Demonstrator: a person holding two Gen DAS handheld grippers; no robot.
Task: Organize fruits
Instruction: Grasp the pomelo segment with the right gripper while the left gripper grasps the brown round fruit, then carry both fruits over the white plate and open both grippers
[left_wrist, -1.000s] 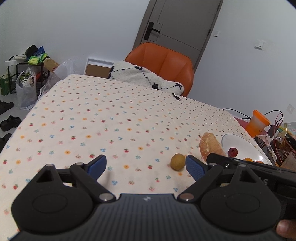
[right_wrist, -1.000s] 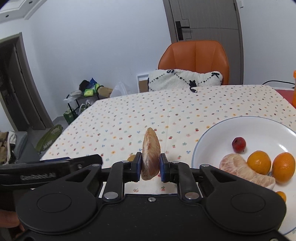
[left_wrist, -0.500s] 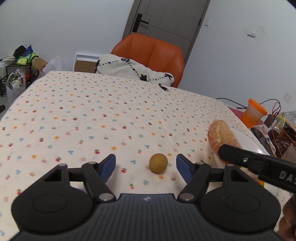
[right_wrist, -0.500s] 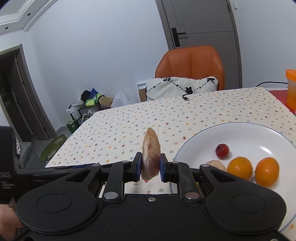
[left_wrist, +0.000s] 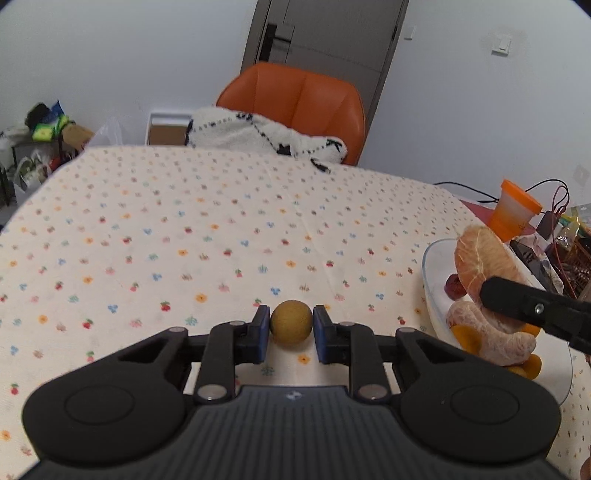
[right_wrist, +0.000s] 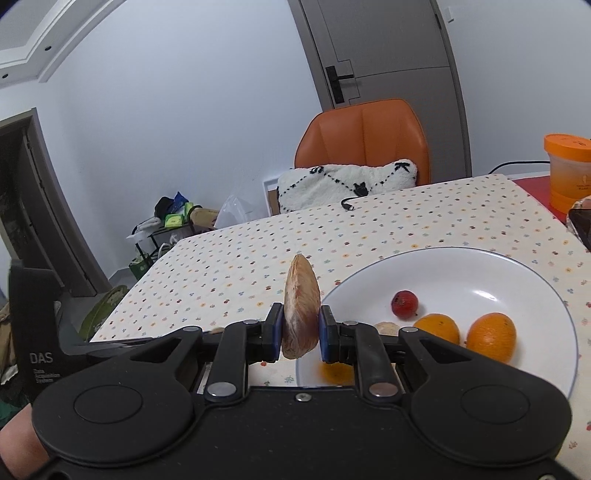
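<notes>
Left wrist view, at the dining table: my left gripper (left_wrist: 291, 328) sits low over the flower-print tablecloth (left_wrist: 207, 236), its blue pads (left_wrist: 261, 330) drawn in on either side of a small brownish-yellow round fruit (left_wrist: 291, 324). Both pads look to be touching the fruit, which rests on the cloth directly between them. To the right stands the white plate (left_wrist: 432, 273), and above its near edge I can see my right gripper's black finger carrying a peeled citrus segment (left_wrist: 480, 258), with another peeled piece (left_wrist: 495, 332) and a small red fruit (left_wrist: 452, 286) lying in the plate below it.

Right wrist view, same moment: my right gripper (right_wrist: 301, 332) is clamped on the peeled citrus segment (right_wrist: 300, 306), which stands upright on its edge between the two blue pads, raised above the table just left of the white plate (right_wrist: 535, 280). In the plate lie a small red fruit (right_wrist: 405, 303) and two oranges (right_wrist: 491, 336) side by side. An orange chair (right_wrist: 364, 138) with a white cushion (right_wrist: 343, 184) stands at the table's far side, and an orange-lidded container (right_wrist: 569, 170) sits at far right.
</notes>
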